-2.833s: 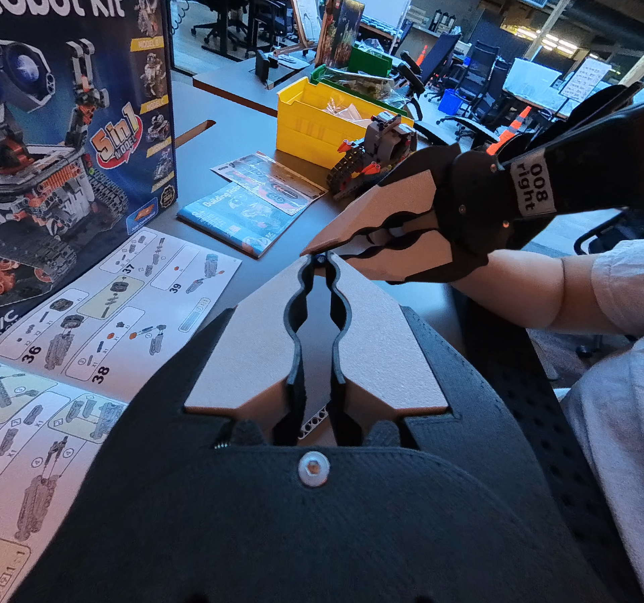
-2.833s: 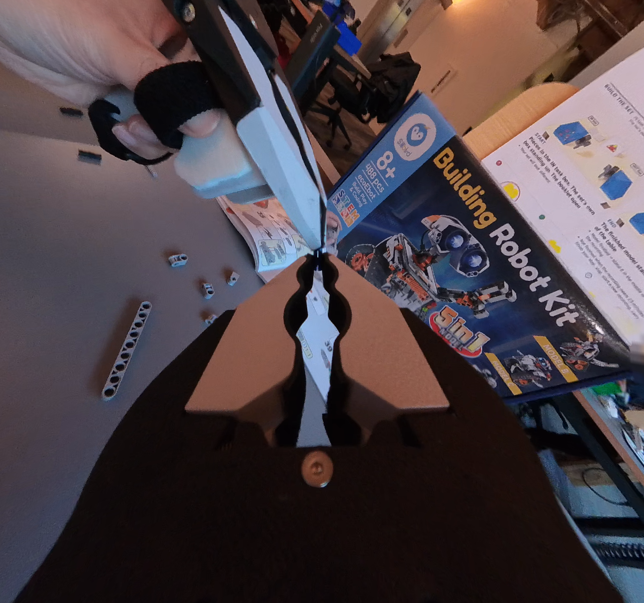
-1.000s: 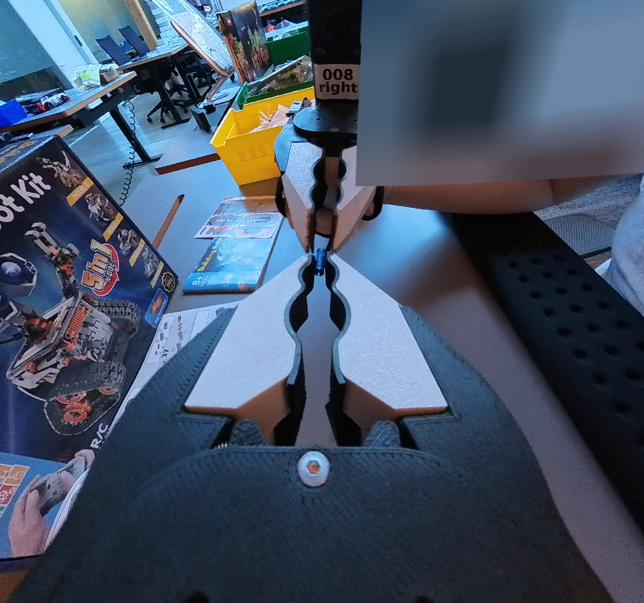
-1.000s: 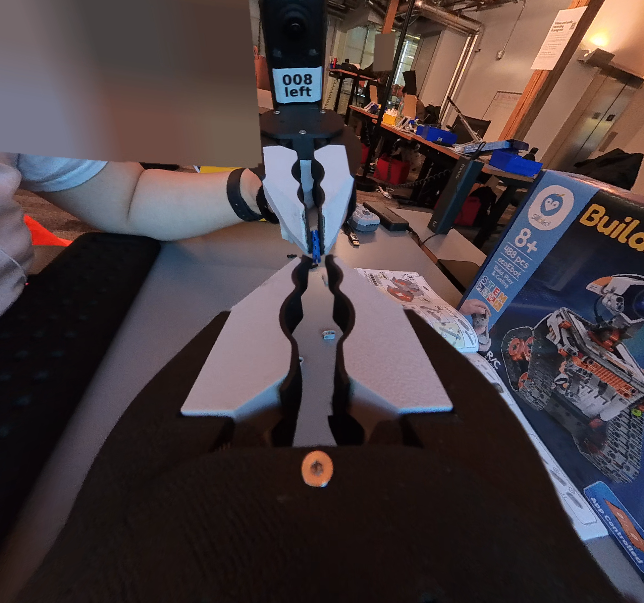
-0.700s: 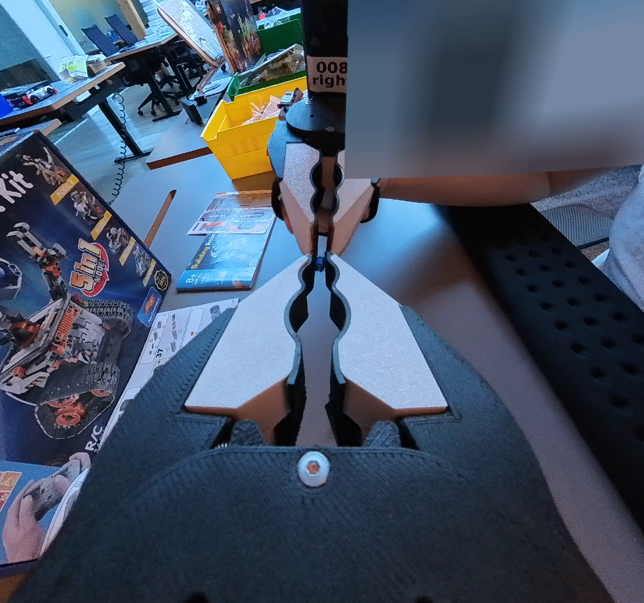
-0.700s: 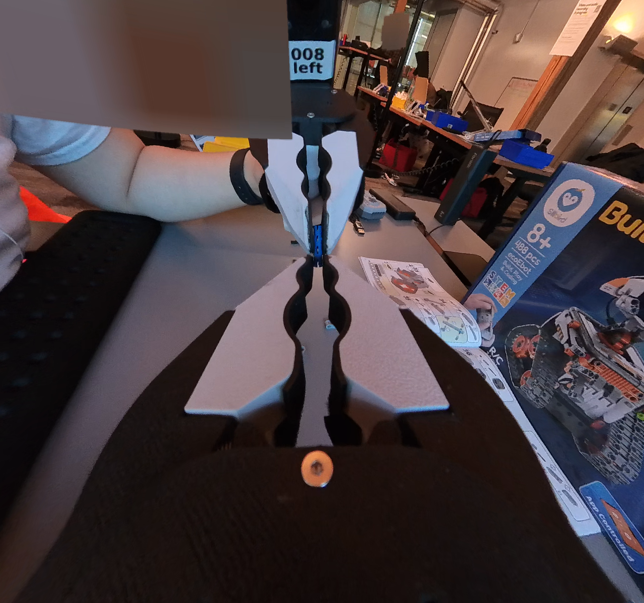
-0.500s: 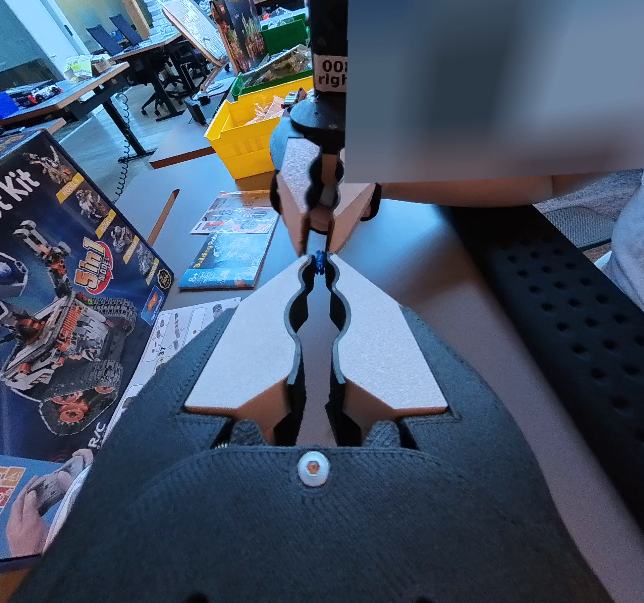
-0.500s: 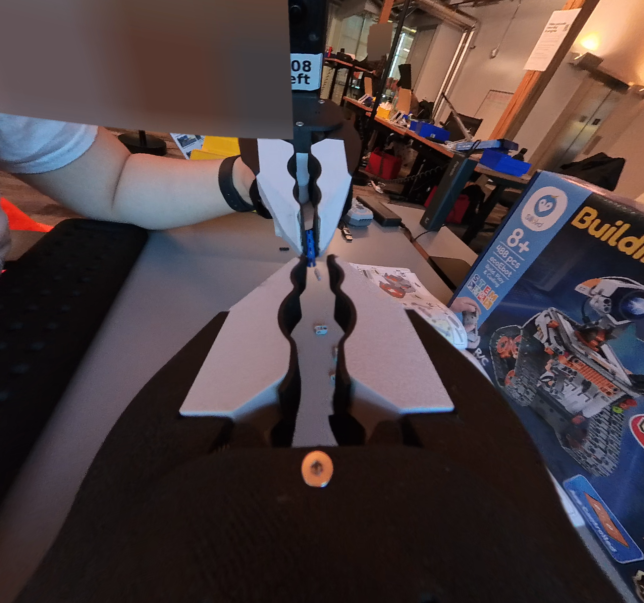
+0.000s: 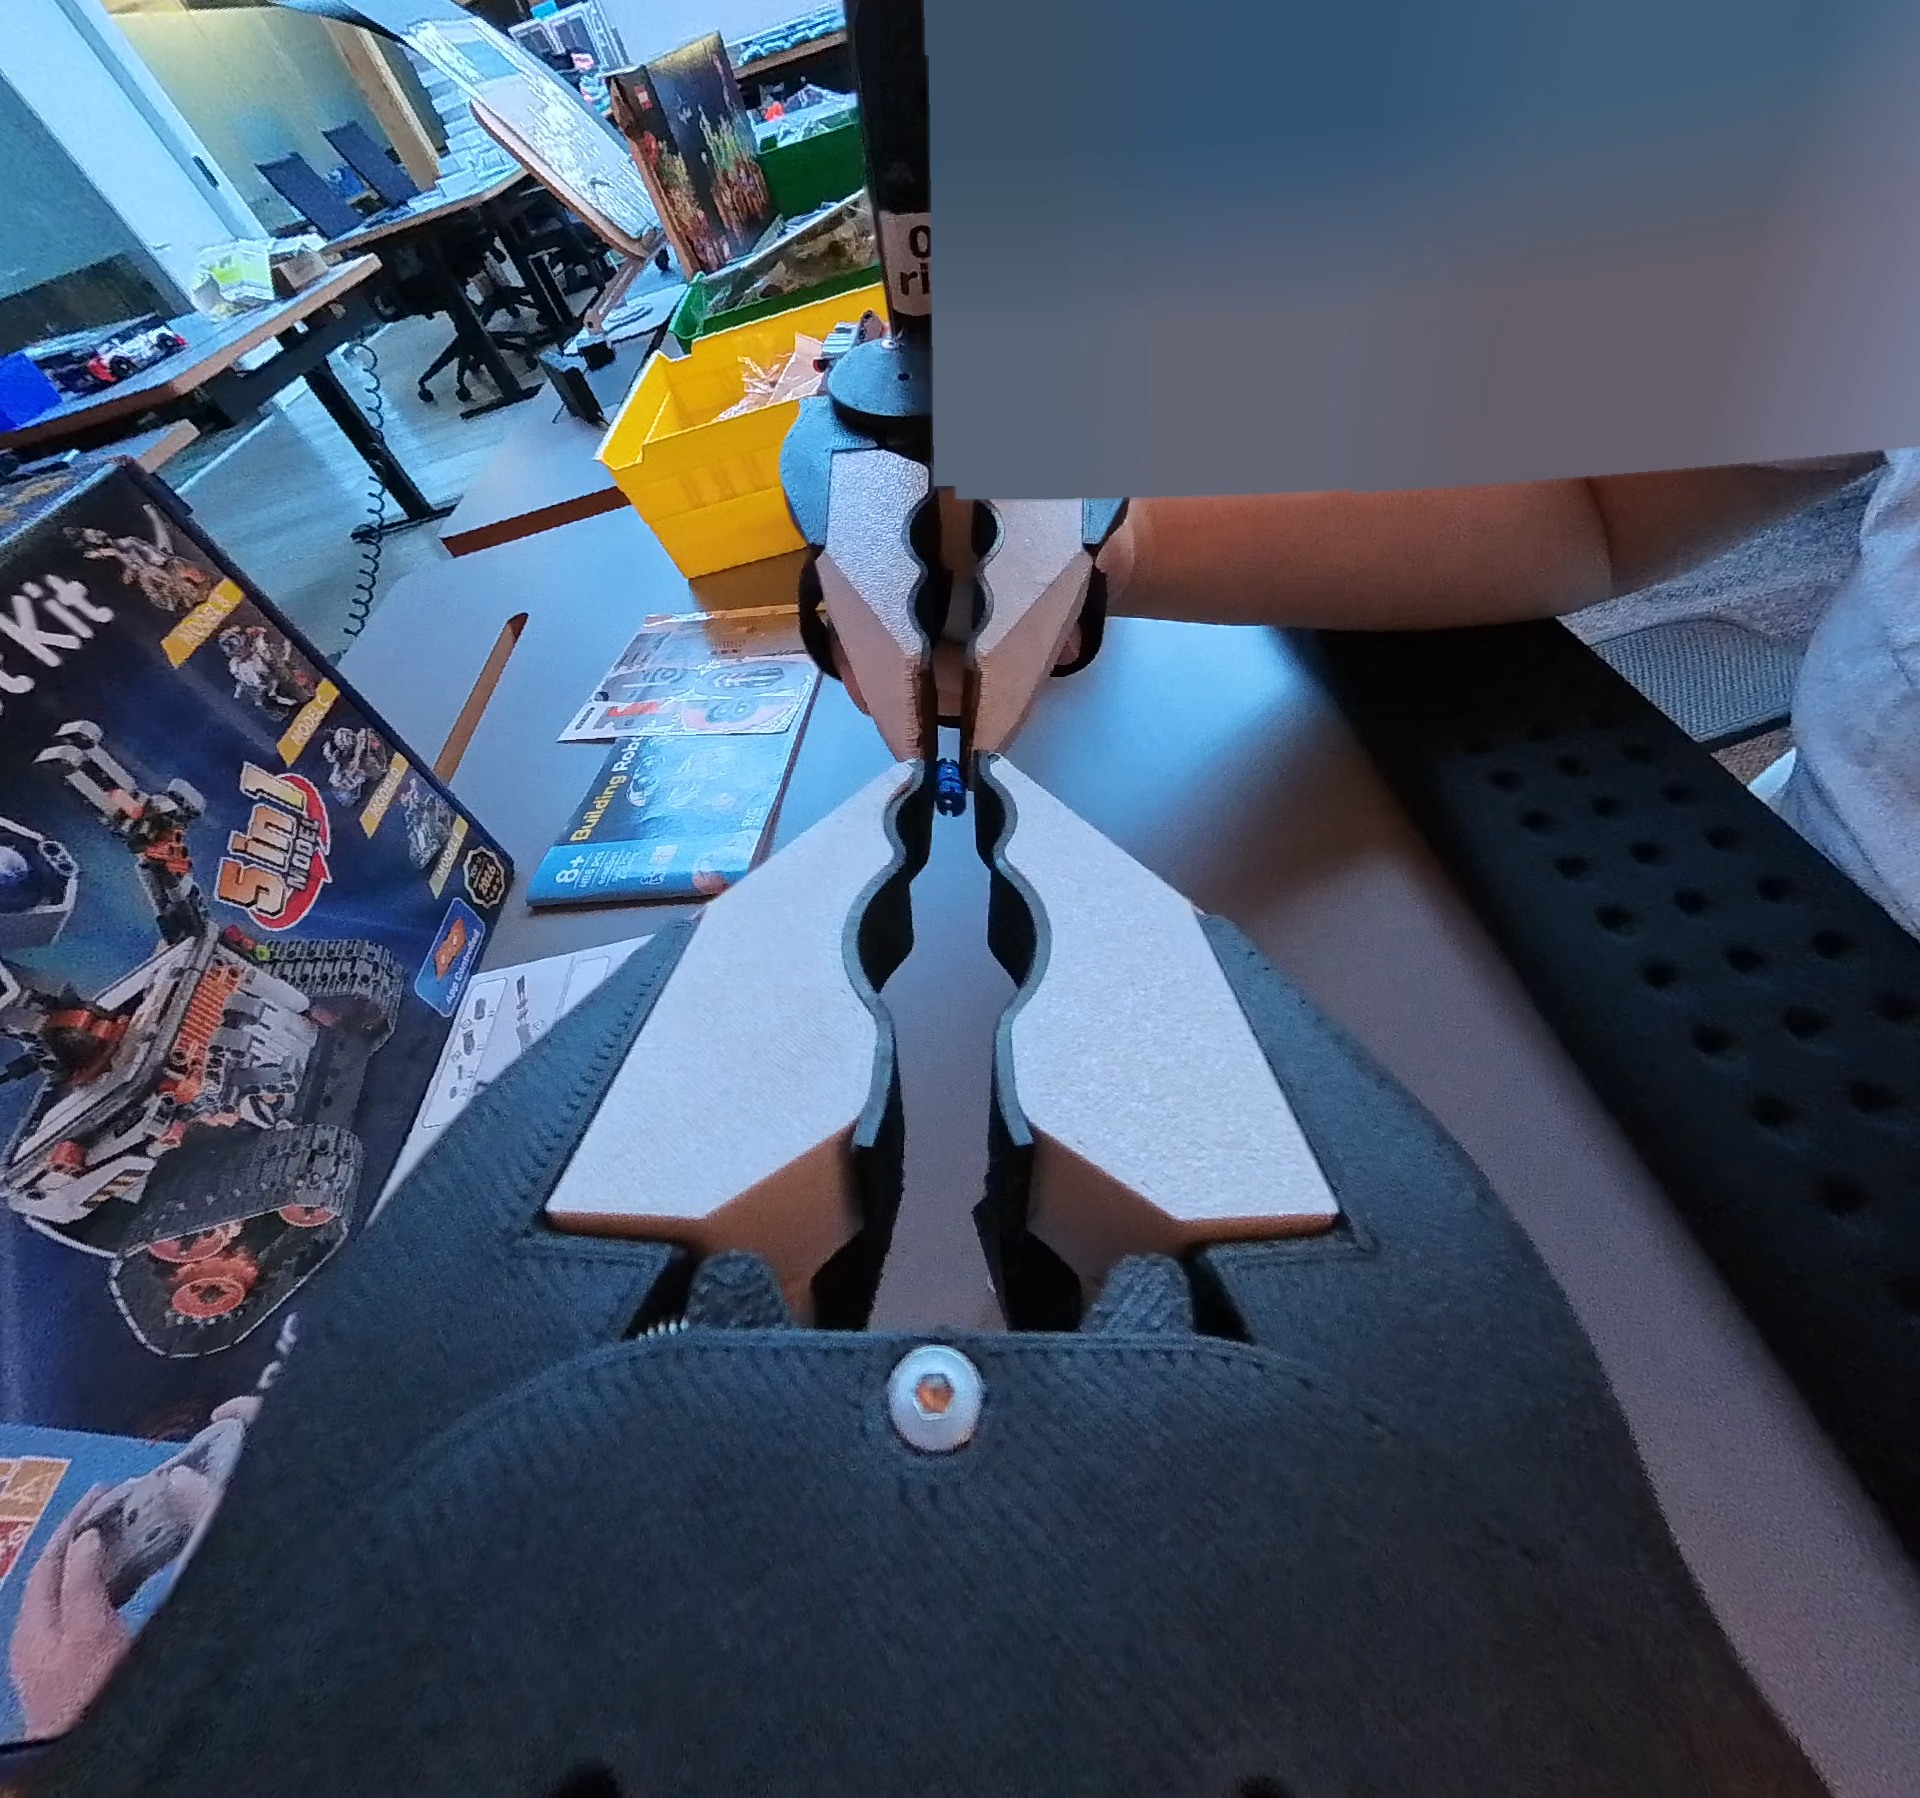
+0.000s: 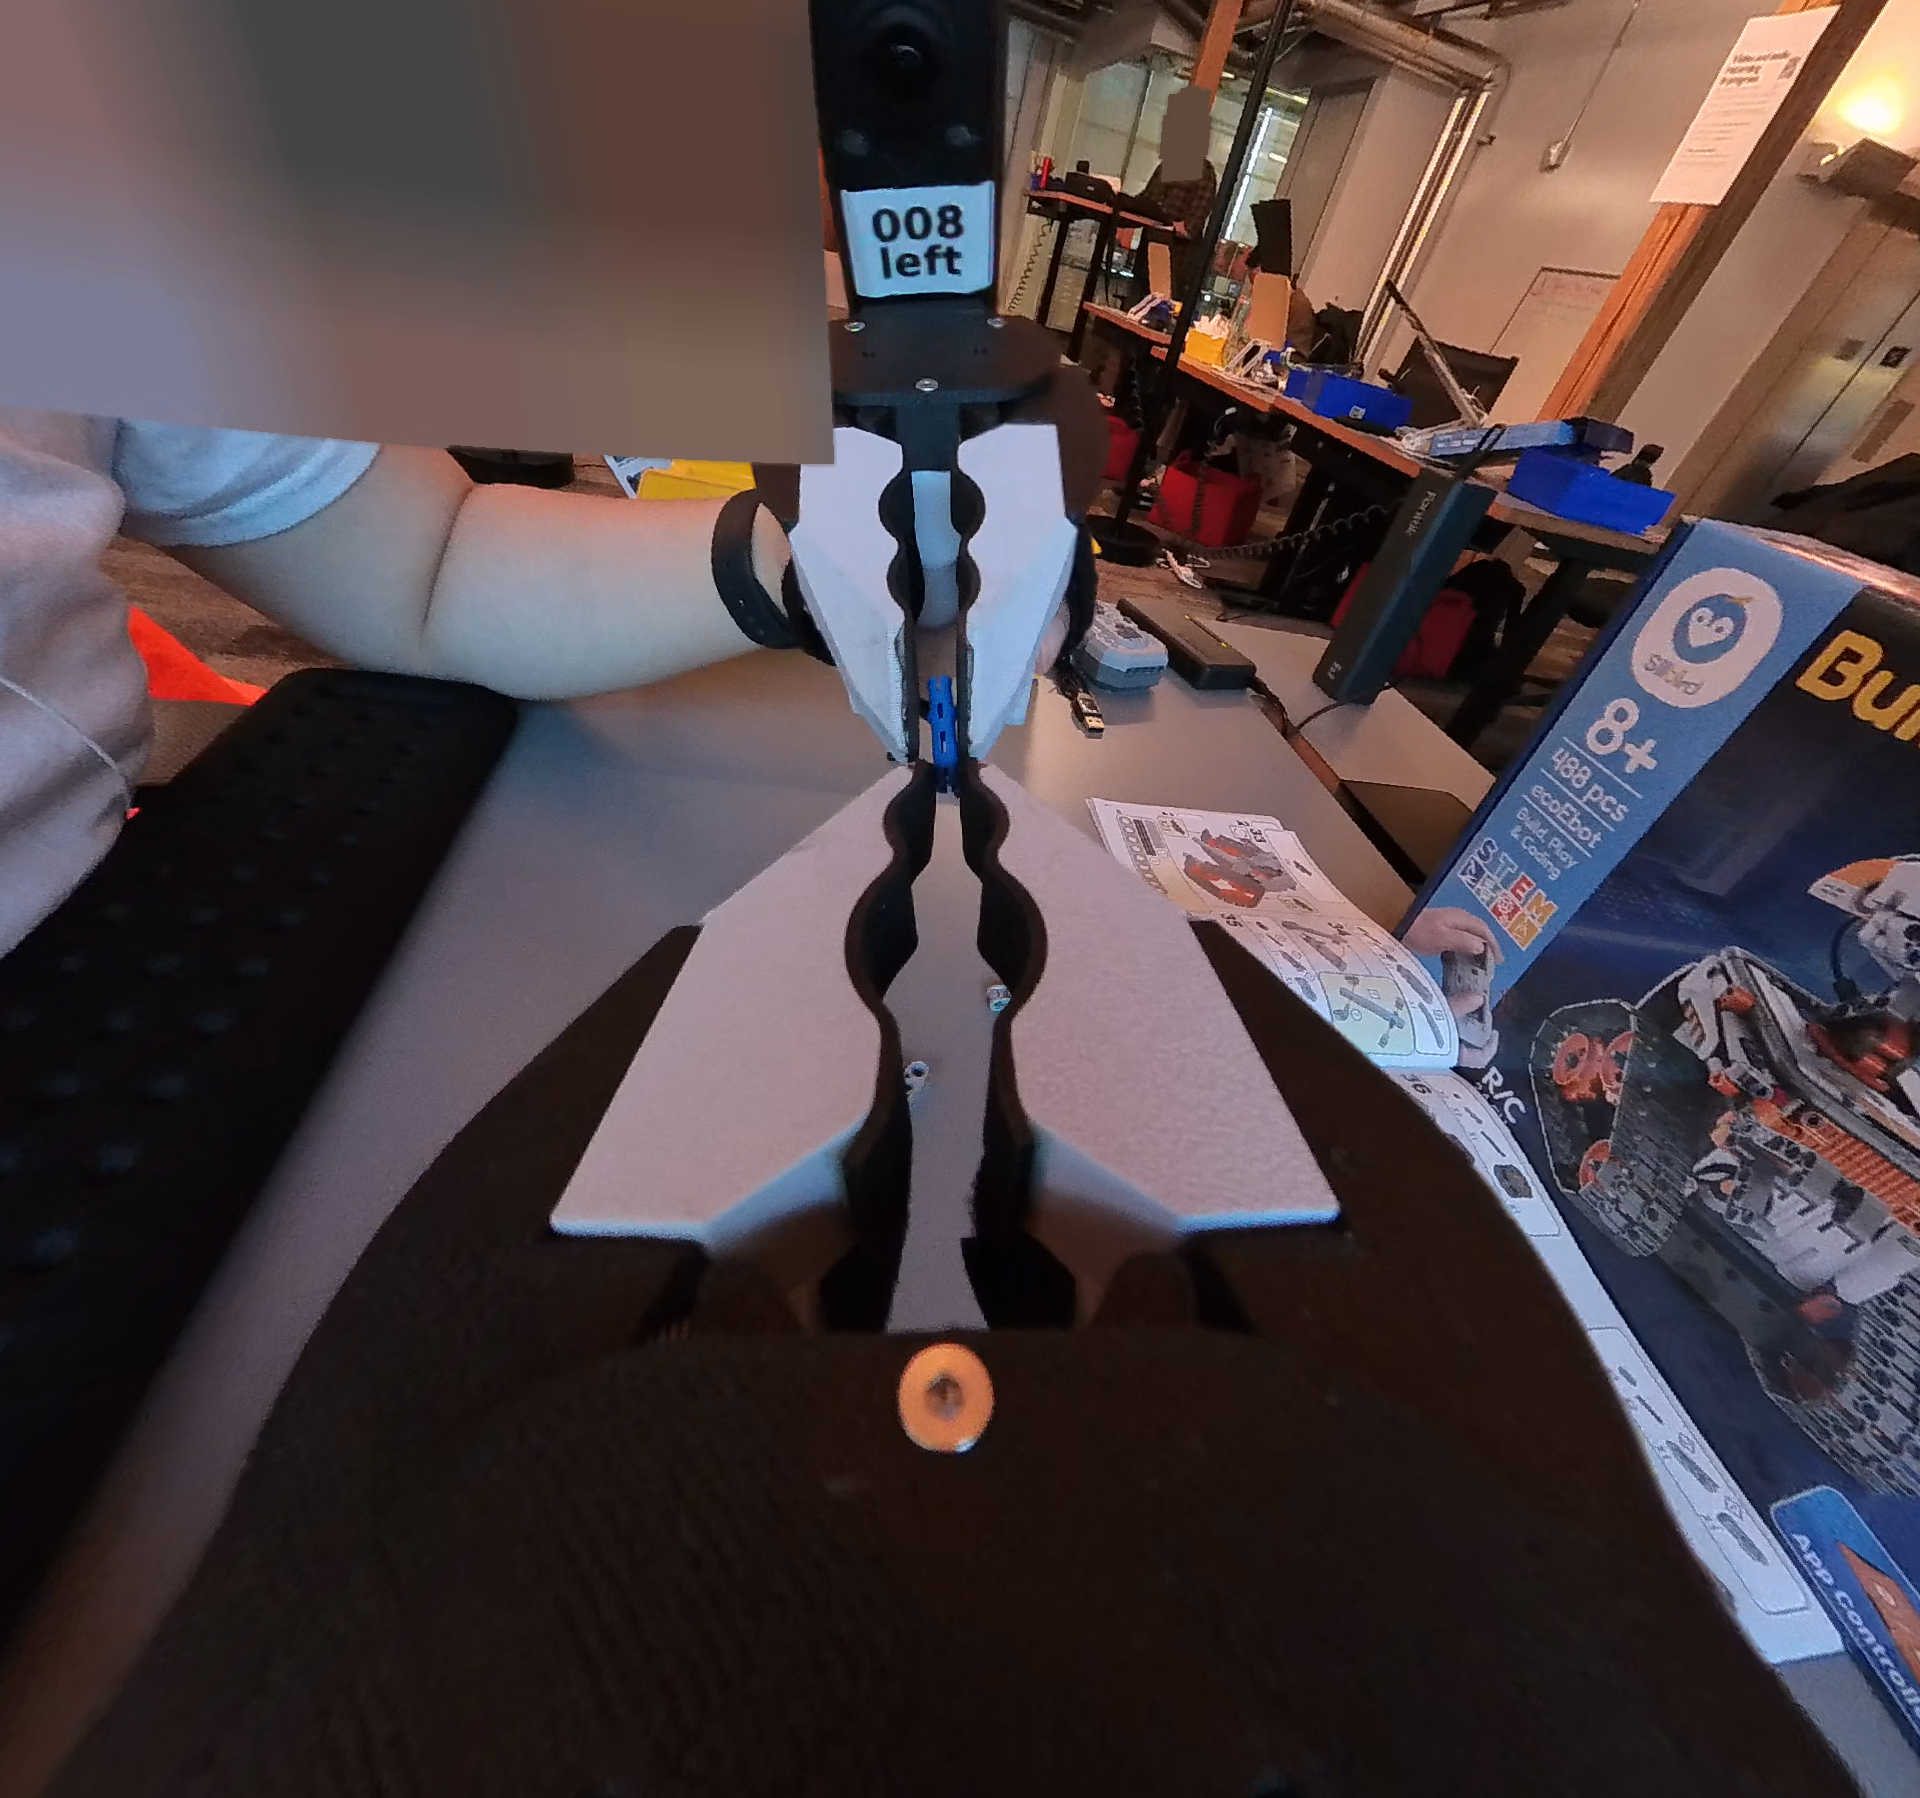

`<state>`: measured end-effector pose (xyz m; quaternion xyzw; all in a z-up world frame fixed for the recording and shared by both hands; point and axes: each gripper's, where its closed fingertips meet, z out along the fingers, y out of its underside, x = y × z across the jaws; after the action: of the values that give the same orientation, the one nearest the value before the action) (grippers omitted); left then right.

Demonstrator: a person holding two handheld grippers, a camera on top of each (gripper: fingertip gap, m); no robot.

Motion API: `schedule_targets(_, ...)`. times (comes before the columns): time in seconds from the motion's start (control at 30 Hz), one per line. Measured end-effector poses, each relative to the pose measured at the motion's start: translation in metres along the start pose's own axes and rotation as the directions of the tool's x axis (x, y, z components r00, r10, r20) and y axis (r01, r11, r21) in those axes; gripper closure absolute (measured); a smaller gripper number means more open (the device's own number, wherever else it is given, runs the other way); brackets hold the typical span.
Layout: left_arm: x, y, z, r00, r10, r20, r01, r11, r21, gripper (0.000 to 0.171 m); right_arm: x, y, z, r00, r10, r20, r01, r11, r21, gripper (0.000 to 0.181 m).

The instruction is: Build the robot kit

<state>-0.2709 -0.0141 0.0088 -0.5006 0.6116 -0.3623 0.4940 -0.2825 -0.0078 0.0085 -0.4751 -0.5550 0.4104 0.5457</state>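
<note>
My left gripper (image 9: pixel 943 774) is shut on a small blue pin (image 9: pixel 945 785), held at its fingertips above the grey table (image 9: pixel 1226 761). The right wrist view shows the pin (image 10: pixel 940 725) standing upright between the left gripper's white fingers (image 10: pixel 868 668). My right gripper (image 10: pixel 938 780) faces the left one, tip to tip, and its jaws are closed to a narrow slit. Its tips touch the pin's near end. I cannot tell whether they pinch anything. In the left wrist view the right gripper (image 9: pixel 943 740) hangs just beyond the pin.
A blue robot kit box (image 9: pixel 208 865) stands at the table's edge, with an open instruction manual (image 10: pixel 1278 917) beside it. Two booklets (image 9: pixel 665 823) and a yellow bin (image 9: pixel 707 491) lie farther off. Small loose pieces (image 10: pixel 997 995) lie below the grippers. A black perforated pad (image 9: pixel 1714 917) borders the table. Only a small space, under 4 cm, lies between the two pairs of fingers.
Since 2.8 s ago both grippers have turned from meeting at an angle to facing tip to tip. In the last second they stay together, with the pin still in the left gripper.
</note>
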Motion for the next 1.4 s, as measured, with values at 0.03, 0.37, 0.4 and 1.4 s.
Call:
schedule_targets(0.03, 0.000, 0.000, 0.000, 1.000, -0.005, -0.002, 0.005, 1.000, 0.002, 0.166, 0.000, 0.000, 0.000, 1.000, -0.003, -0.002, 0.003, 1.000, 0.000, 0.177)
schedule_targets(0.37, -0.002, 0.000, -0.004, 1.000, 0.007, 0.002, -0.007, 1.000, -0.010, 0.168, 0.001, -0.006, -0.002, 1.000, 0.014, -0.006, -0.013, 0.999, 0.038, 0.170)
schedule_targets(0.4, -0.002, 0.001, -0.004, 1.000, 0.012, 0.003, -0.012, 1.000, -0.019, 0.168, 0.001, -0.004, -0.001, 1.000, -0.005, -0.017, 0.006, 1.000, 0.023, 0.170)
schedule_targets(1.4, -0.018, -0.006, -0.025, 0.988, 0.089, 0.128, -0.079, 0.994, -0.079, 0.168, -0.001, 0.037, -0.020, 0.974, 0.137, -0.180, -0.168, 0.972, -0.165, 0.153)
